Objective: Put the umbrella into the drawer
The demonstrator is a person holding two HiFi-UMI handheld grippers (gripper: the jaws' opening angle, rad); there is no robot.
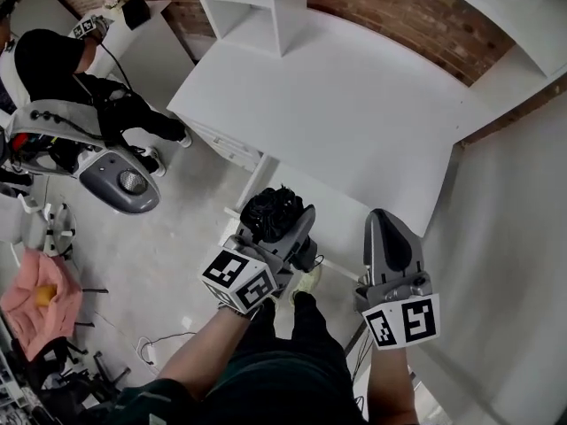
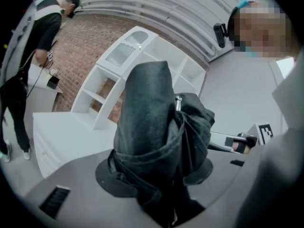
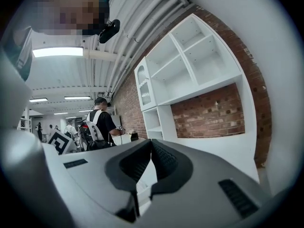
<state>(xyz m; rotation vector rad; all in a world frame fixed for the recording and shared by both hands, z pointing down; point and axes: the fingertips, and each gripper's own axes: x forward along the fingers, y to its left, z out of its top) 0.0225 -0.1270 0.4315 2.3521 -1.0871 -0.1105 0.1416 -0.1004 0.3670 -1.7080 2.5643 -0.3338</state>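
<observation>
Left hand-held gripper is clamped on the folded black umbrella. The bundle sticks out past the jaws and is held in the air, just off the near edge of the white worktop. Right hand-held gripper sits beside it, jaws closed tip to tip, empty. Shelf unit stands on the worktop's far side.

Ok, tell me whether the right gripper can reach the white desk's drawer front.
Probably yes: the right gripper, empty, jaws together, has open floor toward the white drawer front, though the left gripper holding the black folded umbrella sits nearer.
</observation>
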